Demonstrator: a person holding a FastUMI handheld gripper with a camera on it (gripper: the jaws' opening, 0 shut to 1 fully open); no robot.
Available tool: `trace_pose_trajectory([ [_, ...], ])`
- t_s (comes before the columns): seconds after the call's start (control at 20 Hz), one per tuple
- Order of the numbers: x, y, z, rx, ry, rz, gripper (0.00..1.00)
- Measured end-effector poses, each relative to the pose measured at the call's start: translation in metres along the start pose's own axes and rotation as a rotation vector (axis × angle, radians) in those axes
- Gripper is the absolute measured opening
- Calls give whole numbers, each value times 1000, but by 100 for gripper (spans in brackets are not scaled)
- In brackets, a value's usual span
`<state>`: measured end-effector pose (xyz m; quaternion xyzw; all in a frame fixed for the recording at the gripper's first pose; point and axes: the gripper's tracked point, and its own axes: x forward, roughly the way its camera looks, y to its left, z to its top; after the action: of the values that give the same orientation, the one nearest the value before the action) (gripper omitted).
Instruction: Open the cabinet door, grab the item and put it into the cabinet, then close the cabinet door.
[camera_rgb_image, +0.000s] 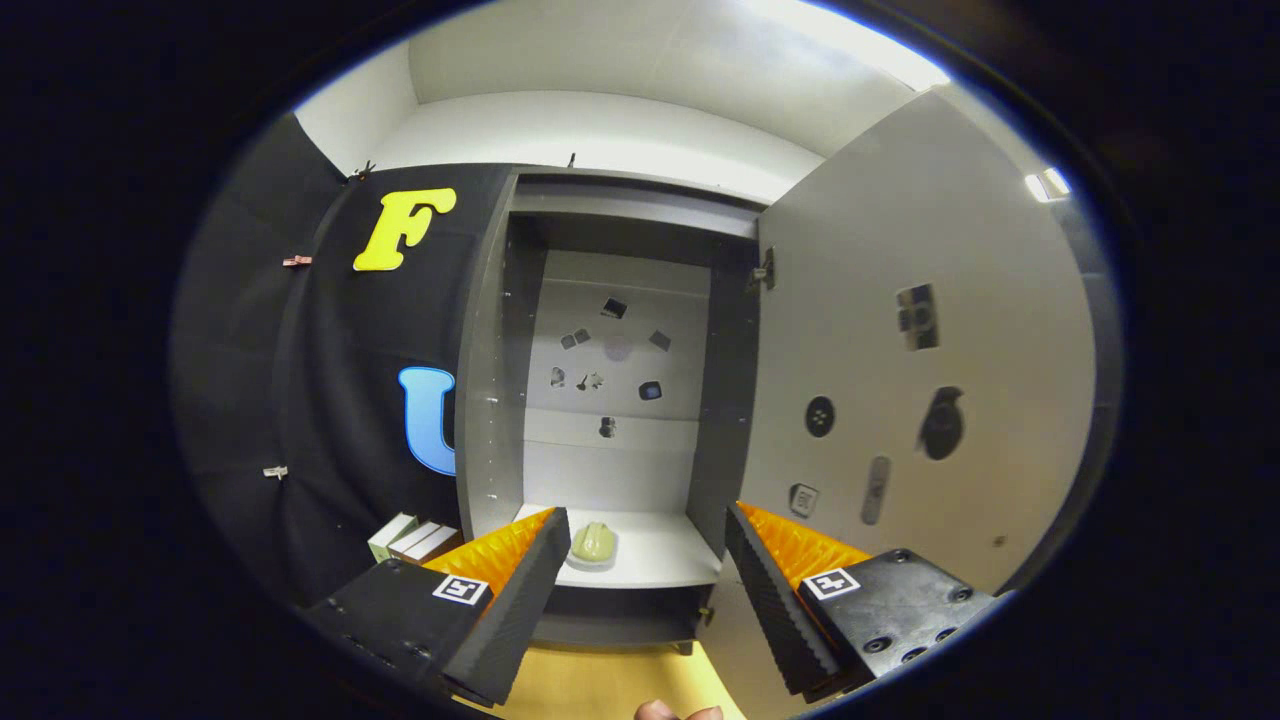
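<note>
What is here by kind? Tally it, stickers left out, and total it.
Cabinet: 1
Door, open: 1
Green item on the shelf: 1
Box cluster left of the cabinet: 1, too small to split
Gripper, open, holding nothing, item beyond its fingers: 1
Total: 5

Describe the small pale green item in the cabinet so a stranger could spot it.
Find the tall grey cabinet with its door swung open. On its white bottom shelf, beyond the open gripper, sits a small pale green rounded item, the lone loose object there.
</note>
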<state>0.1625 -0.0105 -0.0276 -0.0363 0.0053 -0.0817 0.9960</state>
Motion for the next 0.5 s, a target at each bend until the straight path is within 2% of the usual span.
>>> trace_pose_trajectory([
  [0.2, -58, -31, 5, 4, 13, -10, 98],
  [0.5, -123, -104, 10, -3, 11, -100, 98],
])
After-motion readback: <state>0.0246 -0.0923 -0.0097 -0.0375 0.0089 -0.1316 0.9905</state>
